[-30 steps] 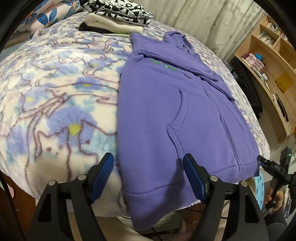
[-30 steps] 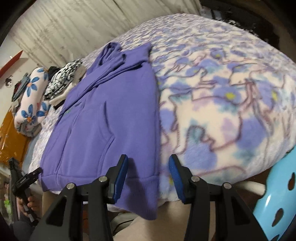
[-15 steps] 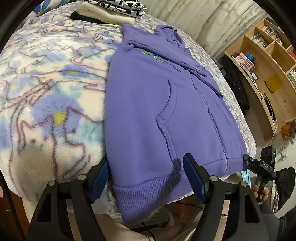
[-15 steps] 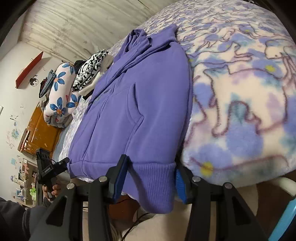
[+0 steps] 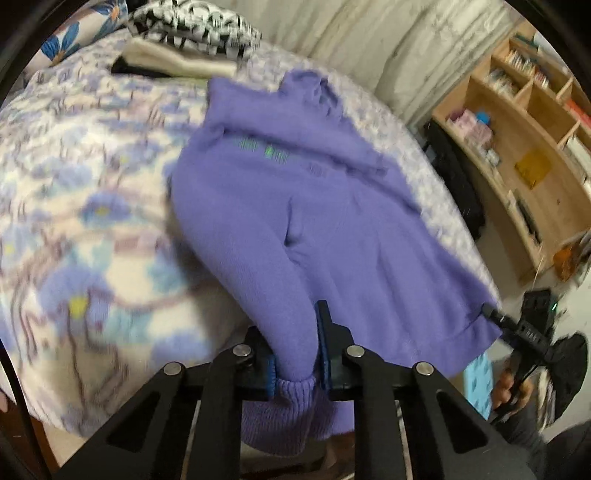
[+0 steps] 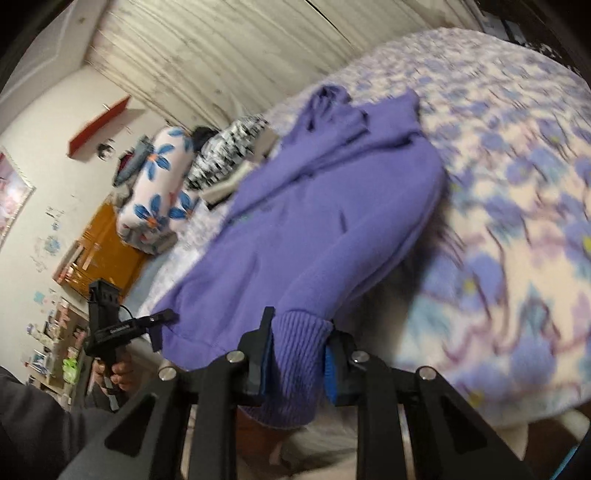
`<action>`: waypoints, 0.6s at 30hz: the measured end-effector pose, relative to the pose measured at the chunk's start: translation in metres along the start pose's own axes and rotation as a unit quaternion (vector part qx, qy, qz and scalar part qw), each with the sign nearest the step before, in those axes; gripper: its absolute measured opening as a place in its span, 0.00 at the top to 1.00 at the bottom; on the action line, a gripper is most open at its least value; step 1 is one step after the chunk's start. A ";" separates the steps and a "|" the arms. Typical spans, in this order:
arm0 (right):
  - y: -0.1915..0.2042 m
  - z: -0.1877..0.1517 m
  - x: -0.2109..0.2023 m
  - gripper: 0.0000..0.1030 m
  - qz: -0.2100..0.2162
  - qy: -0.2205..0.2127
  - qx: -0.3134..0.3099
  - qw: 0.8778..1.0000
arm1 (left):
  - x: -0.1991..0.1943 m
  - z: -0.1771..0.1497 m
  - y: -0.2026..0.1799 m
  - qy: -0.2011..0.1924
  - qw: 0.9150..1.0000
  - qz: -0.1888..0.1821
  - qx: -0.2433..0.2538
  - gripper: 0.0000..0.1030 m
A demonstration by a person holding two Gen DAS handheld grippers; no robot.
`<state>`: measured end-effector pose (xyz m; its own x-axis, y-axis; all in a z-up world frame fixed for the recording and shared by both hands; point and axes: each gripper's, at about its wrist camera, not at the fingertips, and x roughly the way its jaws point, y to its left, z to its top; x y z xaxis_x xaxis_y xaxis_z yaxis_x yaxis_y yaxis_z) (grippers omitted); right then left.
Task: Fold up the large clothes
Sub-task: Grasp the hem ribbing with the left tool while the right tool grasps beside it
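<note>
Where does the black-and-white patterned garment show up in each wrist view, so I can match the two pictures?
Left wrist: the black-and-white patterned garment lies at the top, left of centre, on a cream fold at the bed's far end.
Right wrist: the same garment sits left of centre, beside the flowered pillow.
Shared landmark: the purple hoodie lies just before it in both.

The hoodie (image 5: 332,221) lies on the blanket (image 5: 92,221), its hem at the bed's near edge. Folded clothes (image 5: 192,40) sit behind it. Shelves (image 5: 535,147) stand right of the bed.
</note>
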<state>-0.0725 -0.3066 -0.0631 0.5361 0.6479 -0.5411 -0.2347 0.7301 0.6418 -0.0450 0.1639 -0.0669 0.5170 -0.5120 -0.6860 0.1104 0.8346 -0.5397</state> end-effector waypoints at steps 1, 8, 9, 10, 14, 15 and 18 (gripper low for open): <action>0.002 0.007 0.000 0.79 0.007 -0.011 0.001 1.000 | -0.003 0.006 -0.001 -0.011 1.000 -0.007 -0.006 0.86; 0.000 0.081 0.009 0.79 0.036 -0.072 0.009 0.997 | -0.004 0.085 -0.006 -0.081 0.996 -0.026 -0.036 0.86; -0.002 0.091 0.011 0.79 0.037 -0.077 0.010 0.996 | 0.000 0.096 -0.004 -0.082 0.995 -0.027 -0.040 0.86; -0.004 0.105 0.014 0.79 0.035 -0.085 0.011 0.996 | 0.005 0.110 -0.003 -0.085 0.995 -0.023 -0.043 0.86; -0.020 0.153 0.032 0.79 0.027 -0.101 0.023 0.994 | 0.029 0.156 0.005 -0.089 0.995 -0.012 -0.047 0.86; -0.028 0.170 0.041 0.79 0.026 -0.104 0.033 0.994 | 0.040 0.173 0.008 -0.088 0.995 -0.007 -0.047 0.86; -0.045 0.203 0.068 0.79 0.011 -0.107 0.047 0.993 | 0.072 0.213 0.016 -0.079 0.996 0.009 -0.046 0.85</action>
<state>0.1394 -0.3397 -0.0187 0.6939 0.5957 -0.4046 -0.1778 0.6862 0.7054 0.1745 0.1841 -0.0211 0.6461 -0.4527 -0.6145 0.0255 0.8175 -0.5754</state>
